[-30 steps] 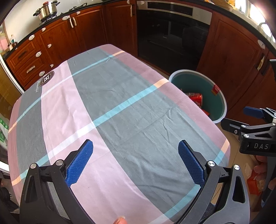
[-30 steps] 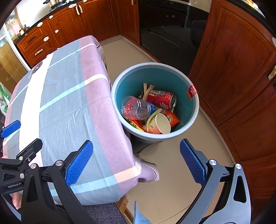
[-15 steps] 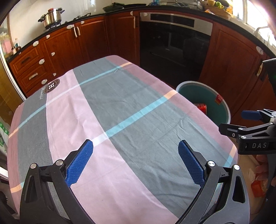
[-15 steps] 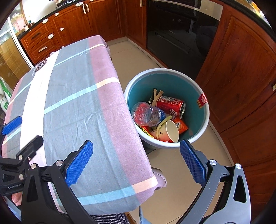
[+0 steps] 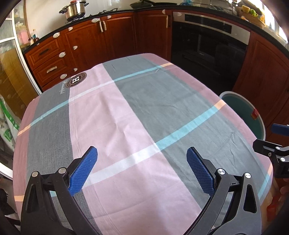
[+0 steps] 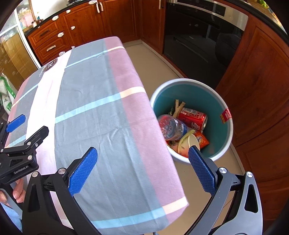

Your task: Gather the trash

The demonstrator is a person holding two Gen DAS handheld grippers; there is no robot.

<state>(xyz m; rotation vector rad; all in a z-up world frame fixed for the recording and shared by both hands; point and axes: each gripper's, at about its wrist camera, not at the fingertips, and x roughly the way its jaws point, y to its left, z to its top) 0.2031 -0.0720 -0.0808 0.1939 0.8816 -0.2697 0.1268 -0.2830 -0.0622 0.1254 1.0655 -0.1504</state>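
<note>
A teal bin (image 6: 226, 130) with a pale rim stands on the floor right of the table; its rim also shows in the left wrist view (image 5: 252, 108). Inside lie a red can (image 6: 192, 119), a crushed plastic bottle (image 6: 170, 127), a paper cup (image 6: 187, 146) and an orange wrapper (image 6: 202, 141). My left gripper (image 5: 141, 169) is open and empty above the near part of the table (image 5: 144, 108). My right gripper (image 6: 142, 171) is open and empty over the table's right edge, beside the bin. No trash shows on the cloth.
The table carries a pink, grey and blue checked cloth (image 6: 94, 101). Wooden cabinets (image 5: 86, 38) and a black oven (image 5: 207, 45) ring the room. A pot (image 5: 75, 9) sits on the counter. A beige floor strip (image 6: 153, 59) runs between table and oven.
Both grippers have drawn back and up from the table and bin. The bin has slid toward the right edge of the left view. Both stay open.
</note>
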